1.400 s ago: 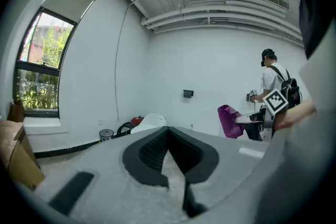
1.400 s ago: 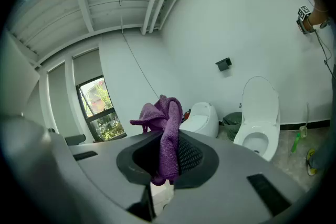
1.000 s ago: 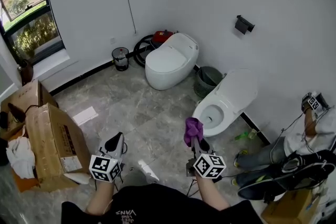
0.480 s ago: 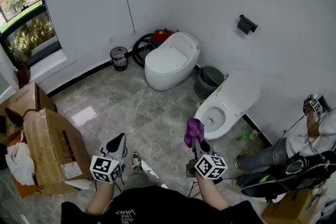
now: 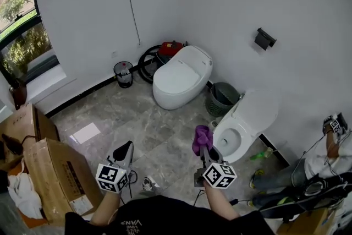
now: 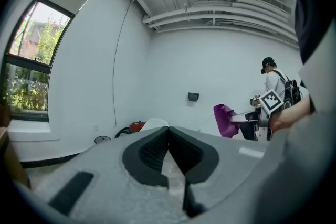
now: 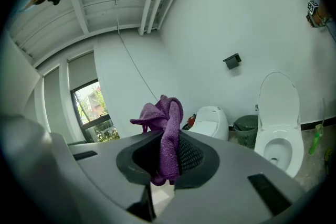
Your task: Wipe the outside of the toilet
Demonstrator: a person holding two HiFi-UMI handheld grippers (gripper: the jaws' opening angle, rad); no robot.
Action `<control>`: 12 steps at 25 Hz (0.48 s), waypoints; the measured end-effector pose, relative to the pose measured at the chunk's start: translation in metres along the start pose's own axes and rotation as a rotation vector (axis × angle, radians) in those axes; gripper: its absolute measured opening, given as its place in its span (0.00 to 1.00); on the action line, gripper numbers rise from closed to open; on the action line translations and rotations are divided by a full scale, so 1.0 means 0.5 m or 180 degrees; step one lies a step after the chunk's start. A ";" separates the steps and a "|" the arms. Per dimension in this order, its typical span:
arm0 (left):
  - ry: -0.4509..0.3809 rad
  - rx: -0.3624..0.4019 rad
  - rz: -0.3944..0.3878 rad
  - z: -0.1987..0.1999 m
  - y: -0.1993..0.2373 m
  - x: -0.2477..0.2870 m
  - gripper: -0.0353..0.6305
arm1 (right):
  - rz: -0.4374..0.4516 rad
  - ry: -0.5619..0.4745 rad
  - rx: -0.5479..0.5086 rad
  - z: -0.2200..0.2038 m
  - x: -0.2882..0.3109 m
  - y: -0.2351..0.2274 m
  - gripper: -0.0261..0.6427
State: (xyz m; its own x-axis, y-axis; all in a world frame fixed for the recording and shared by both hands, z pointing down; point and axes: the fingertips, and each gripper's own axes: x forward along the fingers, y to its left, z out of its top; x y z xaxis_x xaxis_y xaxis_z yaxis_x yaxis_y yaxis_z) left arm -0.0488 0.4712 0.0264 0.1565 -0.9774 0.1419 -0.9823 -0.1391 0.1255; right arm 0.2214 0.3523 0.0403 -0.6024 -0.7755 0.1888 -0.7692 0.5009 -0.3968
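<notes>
Two white toilets stand along the right wall. The nearer toilet (image 5: 242, 129) has its lid raised and bowl open; it also shows at the right of the right gripper view as the open toilet (image 7: 278, 123). The far toilet (image 5: 180, 75) has its lid down. My right gripper (image 5: 204, 147) is shut on a purple cloth (image 5: 202, 137), held up just left of the open bowl; the cloth (image 7: 167, 136) hangs between the jaws. My left gripper (image 5: 124, 152) is shut and holds nothing, low at the left over the floor.
A green mesh bin (image 5: 222, 97) sits between the toilets. A small black bin (image 5: 124, 73) and a red vacuum with hose (image 5: 165, 50) stand by the back wall. Cardboard boxes (image 5: 49, 173) are at the left. Another person (image 5: 308, 173) sits at the right.
The view has moved forward toward the open toilet. Both grippers keep their pose, the cloth still held in the right one.
</notes>
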 end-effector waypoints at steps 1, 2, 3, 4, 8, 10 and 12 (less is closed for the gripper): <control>0.0010 0.0002 -0.0006 0.003 0.023 0.010 0.06 | -0.0015 0.0002 0.0003 -0.001 0.022 0.008 0.10; 0.0018 0.0002 -0.0012 0.006 0.047 0.019 0.06 | -0.0031 0.0003 0.0005 -0.002 0.044 0.016 0.10; 0.0027 0.0000 -0.0016 0.008 0.071 0.027 0.06 | -0.0047 0.0003 0.0007 -0.003 0.066 0.025 0.10; 0.0036 -0.0006 -0.0021 0.010 0.094 0.035 0.06 | -0.0062 0.0004 0.0009 -0.004 0.086 0.033 0.10; 0.0093 0.0003 -0.0041 0.017 0.161 0.074 0.06 | -0.0105 0.0019 0.0030 -0.001 0.147 0.050 0.10; 0.0091 -0.0007 -0.0031 0.023 0.190 0.100 0.06 | -0.0125 0.0032 0.0032 0.003 0.176 0.050 0.10; 0.0093 -0.0040 -0.0041 0.026 0.206 0.125 0.06 | -0.0158 0.0050 0.0032 0.009 0.201 0.042 0.10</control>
State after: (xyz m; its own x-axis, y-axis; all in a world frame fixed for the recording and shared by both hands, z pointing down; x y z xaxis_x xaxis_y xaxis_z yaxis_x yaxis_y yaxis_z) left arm -0.1414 0.3936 0.0356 0.1723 -0.9705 0.1689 -0.9788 -0.1495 0.1398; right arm 0.1459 0.2832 0.0469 -0.5668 -0.7931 0.2227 -0.7962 0.4580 -0.3954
